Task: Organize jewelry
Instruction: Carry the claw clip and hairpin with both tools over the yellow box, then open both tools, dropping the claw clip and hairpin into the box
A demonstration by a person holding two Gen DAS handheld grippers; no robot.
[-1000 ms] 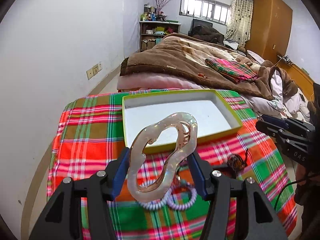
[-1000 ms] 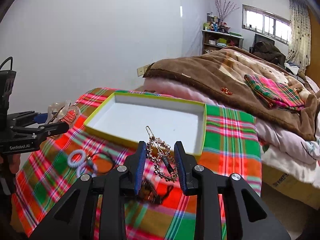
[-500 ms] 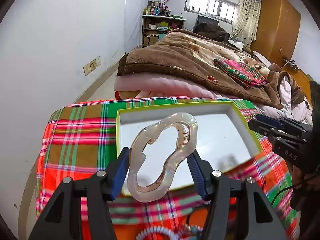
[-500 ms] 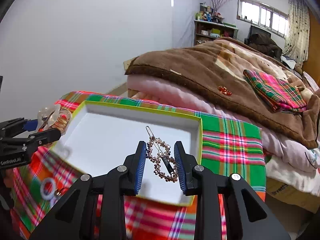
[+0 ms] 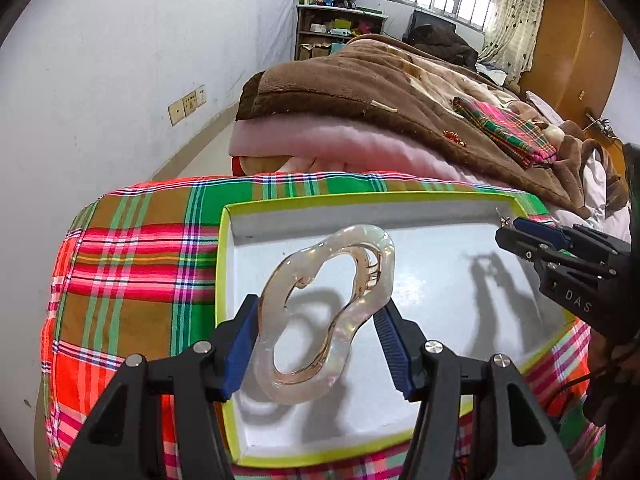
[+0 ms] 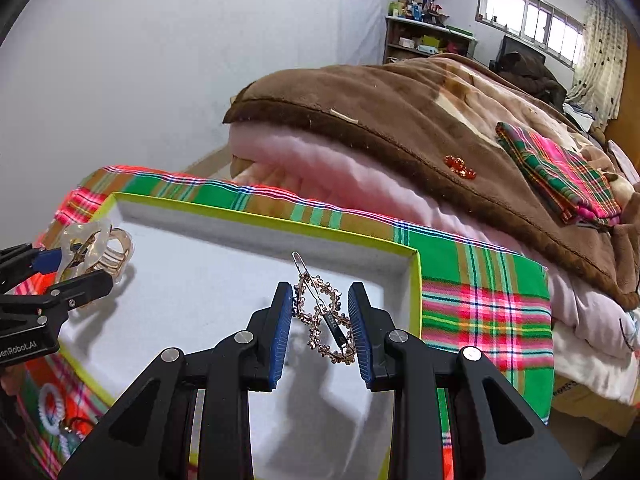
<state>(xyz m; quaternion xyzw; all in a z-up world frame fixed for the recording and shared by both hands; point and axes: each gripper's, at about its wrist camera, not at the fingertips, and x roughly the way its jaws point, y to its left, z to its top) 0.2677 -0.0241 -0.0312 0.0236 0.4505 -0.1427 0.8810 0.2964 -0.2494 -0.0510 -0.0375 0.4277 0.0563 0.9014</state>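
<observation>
Your left gripper (image 5: 318, 338) is clamped on the pearly hair claw (image 5: 324, 312), its blue pads pressing the claw's two outer edges so that the open loop faces you and the teeth stay clear of the fingers. Your right gripper (image 6: 320, 330) is closed on the beaded hair clip (image 6: 322, 316), holding it by its sides with the wire tip pointing away from you. Both pieces hang above the white floor of the green-rimmed tray (image 5: 224, 360), the claw toward the left side and the clip toward the right, well apart, which leaves each a landing place of its own. The shadows on the tray floor suggest neither piece touches it yet, though the fisheye view makes the height hard to judge. Lower each piece before you release it, so it does not bounce over the low rim. A white coil hair tie (image 6: 50, 404) is left on the plaid cloth (image 5: 132, 264) near the tray's near left corner.
</observation>
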